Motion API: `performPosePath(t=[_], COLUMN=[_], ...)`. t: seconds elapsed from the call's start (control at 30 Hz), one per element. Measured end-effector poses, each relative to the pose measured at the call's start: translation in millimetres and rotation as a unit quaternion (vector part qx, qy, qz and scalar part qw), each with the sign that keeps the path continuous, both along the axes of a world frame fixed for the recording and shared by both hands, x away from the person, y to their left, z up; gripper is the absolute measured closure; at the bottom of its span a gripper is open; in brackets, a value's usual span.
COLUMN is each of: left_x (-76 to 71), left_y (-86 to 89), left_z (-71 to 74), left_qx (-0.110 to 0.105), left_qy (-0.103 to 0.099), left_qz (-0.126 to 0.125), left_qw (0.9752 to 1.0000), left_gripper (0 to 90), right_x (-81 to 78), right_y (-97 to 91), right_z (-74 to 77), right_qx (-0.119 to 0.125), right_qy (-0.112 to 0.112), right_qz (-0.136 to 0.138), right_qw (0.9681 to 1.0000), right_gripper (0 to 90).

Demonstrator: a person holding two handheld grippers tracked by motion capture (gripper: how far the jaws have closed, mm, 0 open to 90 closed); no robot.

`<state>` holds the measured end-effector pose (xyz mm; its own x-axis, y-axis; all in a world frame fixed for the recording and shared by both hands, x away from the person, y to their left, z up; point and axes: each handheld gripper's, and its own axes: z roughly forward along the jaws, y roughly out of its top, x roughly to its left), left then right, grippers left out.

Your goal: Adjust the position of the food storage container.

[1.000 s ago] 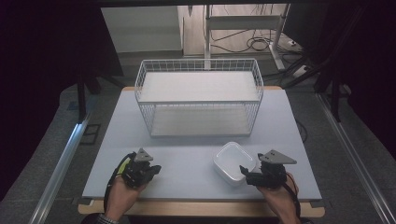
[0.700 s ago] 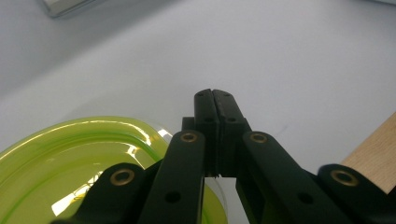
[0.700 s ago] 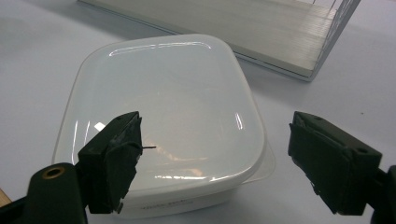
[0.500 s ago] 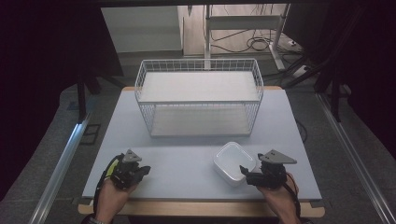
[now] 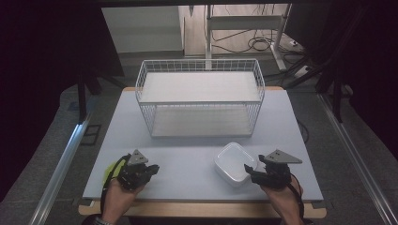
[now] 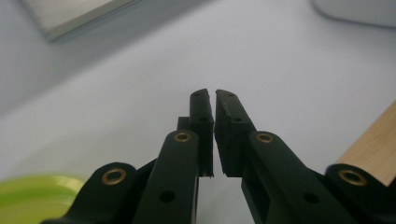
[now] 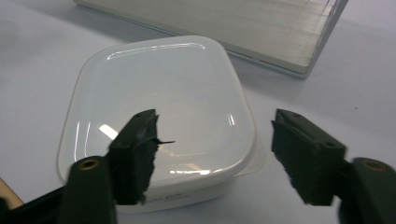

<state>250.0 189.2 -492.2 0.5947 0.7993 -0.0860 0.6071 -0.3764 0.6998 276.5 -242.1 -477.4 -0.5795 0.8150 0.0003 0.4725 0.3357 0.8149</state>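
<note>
The white lidded box (image 5: pixel 234 163) sits on the surface (image 5: pixel 187 159) near its front edge, before the wire basket (image 5: pixel 201 96). In the right gripper view its near corner lies between the right claw (image 7: pixel 219 154), whose jaws have just been closing, pads apart from it. The left claw (image 6: pixel 215 95) is nearly closed, empty.

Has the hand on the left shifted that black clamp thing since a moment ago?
Yes. The left gripper slid left, away from the white container, then partway back.

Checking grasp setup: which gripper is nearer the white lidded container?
Right. The right gripper sits at the white lidded container, jaws closing in, one jaw over the lid, one off its side, not pressing. The left gripper is shut, well off to its left across the table.
</note>
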Motion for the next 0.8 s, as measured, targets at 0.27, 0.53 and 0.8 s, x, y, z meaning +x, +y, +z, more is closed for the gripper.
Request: performPosePath(t=[0.27,0.53,0.8], left_x=[16.9,32.7,52.3], left_y=[-40.8,-63.1,-76.7], left_z=[-1.8,-5.0,-3.9], left_qx=[-0.019,-0.029,-0.046], left_qy=[-0.004,-0.005,-0.006], left_qz=[-0.058,-0.083,-0.088], left_qw=[0.9981,0.9962,0.995], left_gripper=[88.1,88.7,88.4], right_x=[-4.7,-15.3,-17.1], right_y=[-10.4,-11.8,-9.2], right_z=[10.7,8.1,-3.3], right_qx=[-0.01,-0.026,-0.043], right_qy=[0.007,0.03,0.078], right_qz=[-0.012,-0.012,-0.009], right_qw=[0.9998,0.9991,0.996], right_gripper=[73.9,88.1,88.5])
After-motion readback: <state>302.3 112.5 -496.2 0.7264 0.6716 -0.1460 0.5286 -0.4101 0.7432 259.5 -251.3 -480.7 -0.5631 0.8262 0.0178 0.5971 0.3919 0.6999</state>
